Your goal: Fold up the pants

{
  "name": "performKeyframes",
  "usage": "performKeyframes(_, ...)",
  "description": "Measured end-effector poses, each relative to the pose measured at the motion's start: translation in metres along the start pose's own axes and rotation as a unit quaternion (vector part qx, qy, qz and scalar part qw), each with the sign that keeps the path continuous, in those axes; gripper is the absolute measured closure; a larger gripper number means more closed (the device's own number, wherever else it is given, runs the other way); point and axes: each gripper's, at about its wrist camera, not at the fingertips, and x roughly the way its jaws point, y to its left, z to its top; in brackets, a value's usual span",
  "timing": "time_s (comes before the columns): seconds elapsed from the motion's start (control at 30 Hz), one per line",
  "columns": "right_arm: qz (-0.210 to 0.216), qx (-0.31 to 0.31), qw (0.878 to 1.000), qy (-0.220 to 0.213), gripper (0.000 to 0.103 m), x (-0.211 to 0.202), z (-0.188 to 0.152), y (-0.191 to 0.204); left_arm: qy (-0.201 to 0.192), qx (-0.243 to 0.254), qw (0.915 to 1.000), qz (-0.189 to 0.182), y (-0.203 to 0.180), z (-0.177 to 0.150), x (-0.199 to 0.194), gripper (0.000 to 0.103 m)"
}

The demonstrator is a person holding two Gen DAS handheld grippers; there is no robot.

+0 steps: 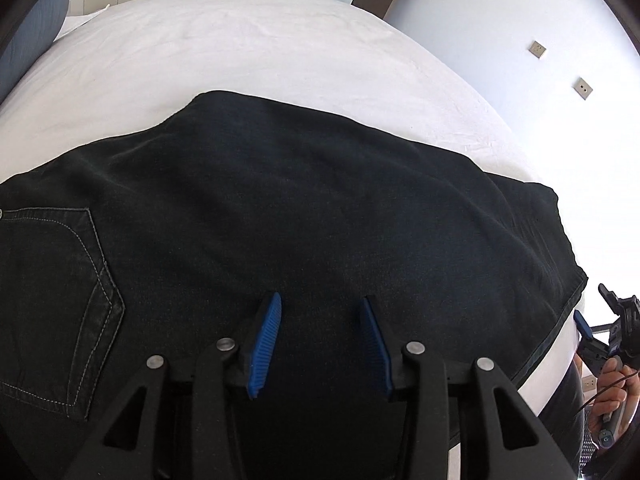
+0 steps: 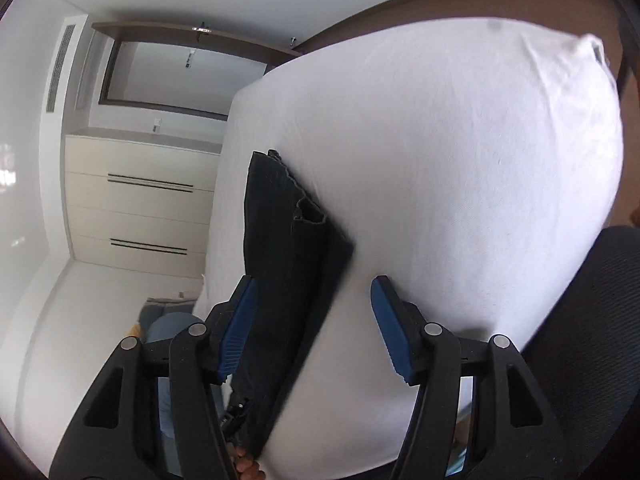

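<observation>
**Setting up the next fold on the dark pants**

Nearest our left-wrist lens, the left gripper [image 1: 320, 328] is hovering with its blue pads apart, nothing between them but the dark cloth lying below. The pants [image 1: 280, 220] are lying spread on the white bed [image 1: 240, 48], running ahead of these fingers and out to both sides, with a stitched back pocket [image 1: 60, 300] off to the left of the left pad. The hemmed edge is running out to the right, where the right gripper [image 1: 584, 326] is showing just beyond it.

In the right-wrist view the right gripper [image 2: 316, 320] is also standing open; the pants' edge [image 2: 288, 240] is passing between the pads and closer to the left one, with the bed sheet [image 2: 460, 160] behind the right pad. We cannot tell whether either pad is touching cloth.

We are judging that the step is to grasp for a fold. To do it well, we should be taking both layers together at matching points along the near edge, closing firmly before lifting, and carrying both grips evenly so the cloth is not skewing or bunching.
</observation>
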Motion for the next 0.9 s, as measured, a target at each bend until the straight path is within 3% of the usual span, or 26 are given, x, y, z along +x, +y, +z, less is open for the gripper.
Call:
performKeyframes(0.17, 0.018, 0.023, 0.999, -0.014, 0.045, 0.015, 0.005, 0.003, -0.002, -0.002, 1.0000, -0.003, 0.007, -0.004, -0.003, 0.059)
performKeyframes(0.23, 0.025, 0.039, 0.999, -0.022, 0.046, 0.019, 0.010, 0.004, -0.003, -0.005, 1.0000, -0.004, 0.029, -0.006, -0.018, 0.059)
performKeyframes(0.33, 0.016, 0.063, 0.997, -0.031, 0.049, 0.028, 0.015, 0.008, -0.004, -0.005, 1.0000, -0.004, 0.038, -0.008, -0.025, 0.059)
performKeyframes(0.57, -0.021, 0.069, 0.997, -0.020, 0.089, 0.055, 0.017, 0.017, -0.008, -0.010, 0.9999, -0.010, 0.042, -0.010, -0.028, 0.059)
performKeyframes(0.67, -0.031, 0.078, 0.996, -0.034, 0.093, 0.054, 0.016, 0.014, -0.010, -0.014, 0.9997, -0.017, 0.047, -0.011, -0.029, 0.060)
performKeyframes(0.8, -0.070, 0.018, 0.996, -0.043, 0.094, 0.052, 0.011, 0.040, -0.013, -0.020, 0.9994, -0.026, 0.052, -0.013, -0.031, 0.060)
performKeyframes(0.9, -0.098, -0.084, 0.991, -0.038, 0.094, 0.046, -0.004, 0.081, -0.015, -0.034, 0.9986, -0.037, 0.058, -0.014, -0.033, 0.060)
